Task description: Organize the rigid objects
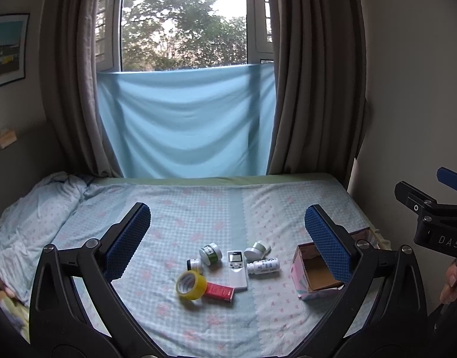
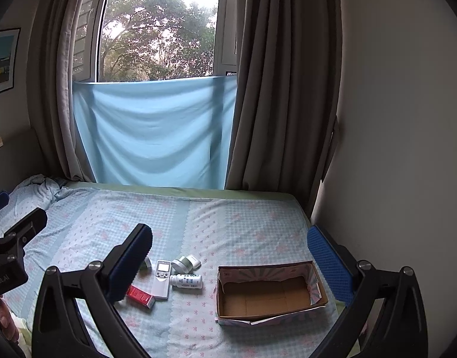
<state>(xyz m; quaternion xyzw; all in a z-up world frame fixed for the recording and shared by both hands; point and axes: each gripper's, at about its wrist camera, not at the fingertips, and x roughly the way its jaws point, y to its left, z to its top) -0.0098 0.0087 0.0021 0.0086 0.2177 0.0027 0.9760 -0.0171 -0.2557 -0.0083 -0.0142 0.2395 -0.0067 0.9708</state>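
on the bed sheet (image 1: 198, 214), going from the left, a yellow tape roll (image 1: 191, 285) stands on its edge at the near left of the cluster, touching a red box (image 1: 220, 291) that lies flat just to its right. behind the roll sits a small dark-capped jar (image 1: 194, 264), and just beyond that a green-labelled jar (image 1: 210, 253) tipped on its side. in the middle a white remote (image 1: 236, 270) lies flat with its screen at the far end. right of it a pale green jar (image 1: 257, 250) lies on its side, and a white bottle (image 1: 263, 266) lies on its side in front of that jar, close beside the remote. further right, apart from the cluster, is an open cardboard box (image 2: 316, 283) with patterned outer walls; its brown inside shows nothing in it, and its near wall looks bent outward. the left gripper (image 1: 228, 240) hovers above the bed with its blue-padded fingers spread wide, framing the whole cluster, holding and touching nothing; its right finger overlaps the box in the left wrist view, though contact cannot be judged. the right gripper (image 2: 231, 261) is likewise spread wide above the bed, with nothing between its fingers; the remote, the bottle and the box lie in the gap as seen from its camera, while its left finger hides part of the cluster.
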